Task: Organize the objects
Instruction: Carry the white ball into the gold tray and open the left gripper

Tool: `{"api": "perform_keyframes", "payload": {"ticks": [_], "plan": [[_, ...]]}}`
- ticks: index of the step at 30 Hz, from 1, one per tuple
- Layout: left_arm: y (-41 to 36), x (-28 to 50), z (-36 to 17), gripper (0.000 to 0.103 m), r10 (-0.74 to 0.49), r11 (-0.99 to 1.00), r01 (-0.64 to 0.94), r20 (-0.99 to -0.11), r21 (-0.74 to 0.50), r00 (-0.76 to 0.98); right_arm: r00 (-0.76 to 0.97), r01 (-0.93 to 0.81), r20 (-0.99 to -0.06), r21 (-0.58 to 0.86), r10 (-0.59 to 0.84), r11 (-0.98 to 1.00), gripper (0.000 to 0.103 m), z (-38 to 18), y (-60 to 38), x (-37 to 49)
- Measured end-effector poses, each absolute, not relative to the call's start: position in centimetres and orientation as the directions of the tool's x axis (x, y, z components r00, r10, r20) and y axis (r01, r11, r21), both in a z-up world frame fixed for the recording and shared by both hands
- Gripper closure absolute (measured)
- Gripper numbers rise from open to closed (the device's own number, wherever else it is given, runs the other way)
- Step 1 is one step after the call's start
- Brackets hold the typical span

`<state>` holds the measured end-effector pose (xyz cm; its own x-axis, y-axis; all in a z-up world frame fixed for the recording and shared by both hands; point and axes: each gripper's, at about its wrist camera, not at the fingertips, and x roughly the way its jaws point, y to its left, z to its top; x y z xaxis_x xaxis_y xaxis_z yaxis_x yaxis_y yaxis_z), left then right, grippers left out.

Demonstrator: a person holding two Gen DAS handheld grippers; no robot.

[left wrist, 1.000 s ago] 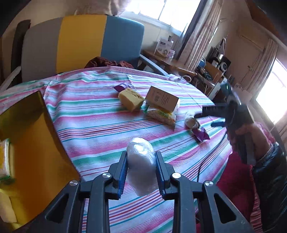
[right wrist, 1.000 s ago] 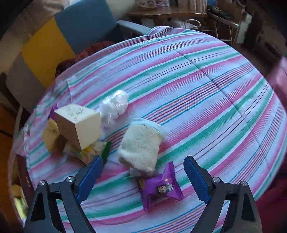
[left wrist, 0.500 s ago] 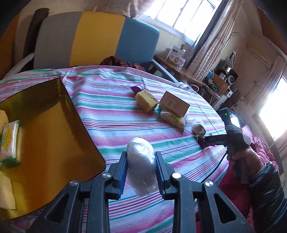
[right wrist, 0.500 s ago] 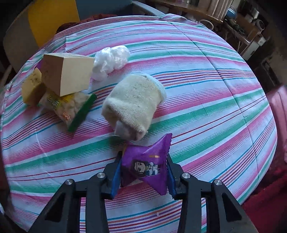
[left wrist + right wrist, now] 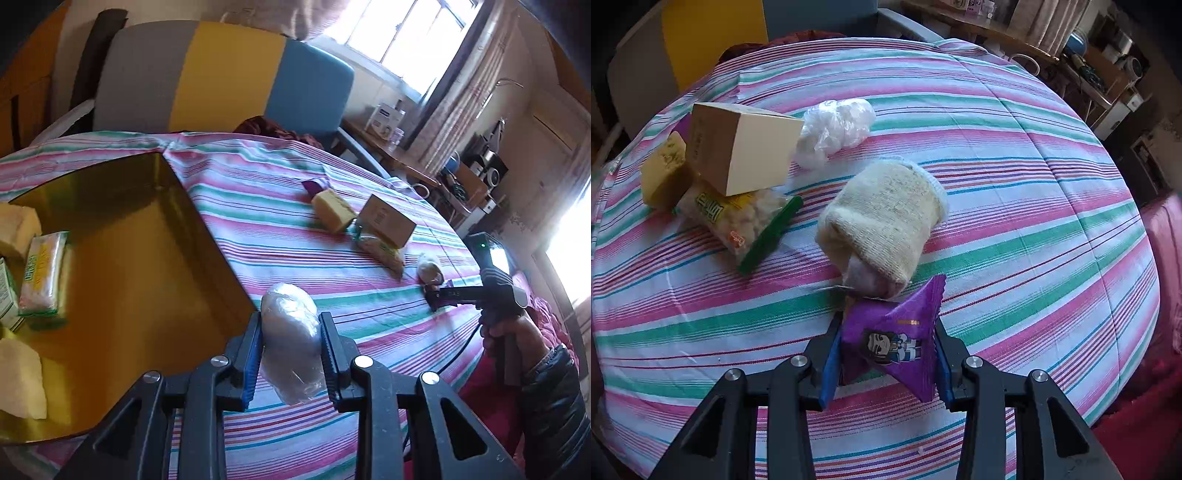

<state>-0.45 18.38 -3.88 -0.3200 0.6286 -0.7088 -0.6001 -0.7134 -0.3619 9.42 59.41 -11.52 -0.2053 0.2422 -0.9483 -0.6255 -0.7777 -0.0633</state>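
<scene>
Left tool: pressed onto a white plastic-wrapped bundle, which is held between its blue pads above the striped desk, just beside the near corner of the yellow tray.
Right tool: closed on a purple snack packet, which is pinched at both sides just in front of the rolled cream sock; whether the packet touches the sock cannot be told.
Yellow tray: a green-and-white packet and pale foam-like pieces are seen inside.
Desk centre: a cardboard box is propped on a bag of puffed snacks, with a yellow sponge touching at the left.
Behind the box: a crumpled clear plastic bag is seen lying apart from the sock.
Far side: a grey, yellow and blue chair is seen at the desk edge.
</scene>
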Motion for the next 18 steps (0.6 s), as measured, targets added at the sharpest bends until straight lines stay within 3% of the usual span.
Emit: {"api": "perform_keyframes", "payload": {"ticks": [11,18], "plan": [[16.9,-1.2,-3.3,0.074,0.613,-0.740,-0.572,-0.707,-0.355,-0.354,-0.200,-0.620,-0.949,-0.070,0.244,-0.782,0.060,-11.5,60.0,10.0],[12.9,-6.5,-1.5,0.074,0.536,-0.822,-0.478,-0.706,-0.309,-0.464,-0.196,-0.612,-0.947,-0.086,0.255,-0.786,0.060,-11.2,60.2,10.8]]}}
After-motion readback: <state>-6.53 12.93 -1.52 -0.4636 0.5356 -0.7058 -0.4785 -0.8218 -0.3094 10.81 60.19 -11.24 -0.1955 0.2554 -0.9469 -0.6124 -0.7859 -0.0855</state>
